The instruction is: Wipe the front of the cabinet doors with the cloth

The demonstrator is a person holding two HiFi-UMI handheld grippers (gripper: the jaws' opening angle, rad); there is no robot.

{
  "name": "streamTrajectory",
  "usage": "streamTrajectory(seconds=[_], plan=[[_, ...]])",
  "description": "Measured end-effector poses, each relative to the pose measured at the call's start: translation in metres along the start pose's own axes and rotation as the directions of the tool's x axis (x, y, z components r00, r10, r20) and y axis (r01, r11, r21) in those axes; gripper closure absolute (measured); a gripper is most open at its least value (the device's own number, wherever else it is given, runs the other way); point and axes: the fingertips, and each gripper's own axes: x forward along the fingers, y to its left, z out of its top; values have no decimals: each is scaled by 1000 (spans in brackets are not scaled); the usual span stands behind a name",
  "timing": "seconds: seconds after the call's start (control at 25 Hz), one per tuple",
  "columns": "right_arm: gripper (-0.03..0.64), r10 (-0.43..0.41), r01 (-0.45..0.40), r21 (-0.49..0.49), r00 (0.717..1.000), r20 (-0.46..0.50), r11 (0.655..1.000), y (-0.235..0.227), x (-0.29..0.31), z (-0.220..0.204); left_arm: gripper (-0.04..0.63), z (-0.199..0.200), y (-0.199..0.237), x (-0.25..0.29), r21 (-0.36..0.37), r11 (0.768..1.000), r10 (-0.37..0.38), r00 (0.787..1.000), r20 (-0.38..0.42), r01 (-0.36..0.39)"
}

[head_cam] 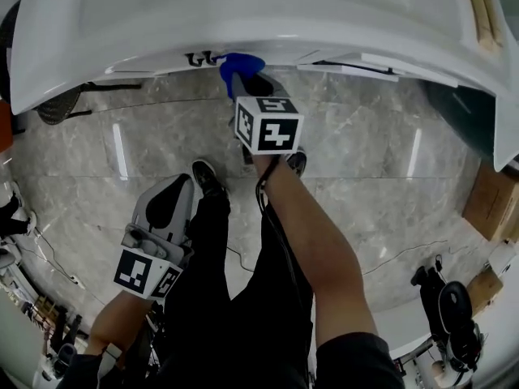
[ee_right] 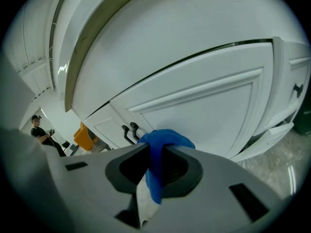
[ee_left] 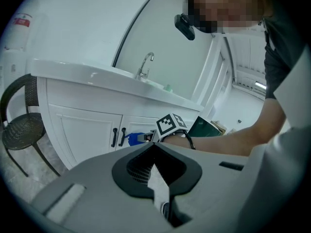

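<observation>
In the head view, the right gripper (head_cam: pixel 243 83) reaches forward under the overhanging white tabletop (head_cam: pixel 243 14) of the sink unit. A blue cloth (head_cam: pixel 241 61) is bunched at its tip, right up by the cabinet front, most of which the overhang hides. The left gripper (head_cam: pixel 180 186) hangs low beside the person's leg, over the marble floor (head_cam: pixel 365 160) and well apart from the cabinet.

In the left gripper view, this gripper's fingers are pressed together with nothing between them. Beyond them stand two white cabinet doors (ee_left: pixel 82 130) with a pair of dark handles (ee_left: pixel 117 137) where they meet. The cloth shows just to the right of the handles, at the right-hand door. A tap (ee_left: pixel 146 64) rises above the tabletop, and a dark chair (ee_left: pixel 22 125) stands off to the left.

In the right gripper view, the fingers are clamped on the cloth. A rounded wad pokes out past the tips and a tail hangs down between them. A panelled door fills the view, and the wad sits very near it, but I cannot tell whether it touches.

The cloth looks soft, light and limp, so it will likely fold and slide rather than push back. Gripping it mid-bunch, with a padded wad left proud of the tips, should keep the hard fingers off the paint.
</observation>
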Motion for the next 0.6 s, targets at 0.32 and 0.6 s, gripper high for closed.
streamTrajectory(seconds=[0.32, 0.6], plan=[[560, 36, -36, -54, 999, -2, 998, 29, 34, 18, 597, -9, 20, -17, -2, 1000, 29, 999, -13, -29], [560, 40, -41, -48, 999, -18, 998, -13, 23, 17, 595, -15, -1, 11, -16, 1000, 27, 999, -26, -27]])
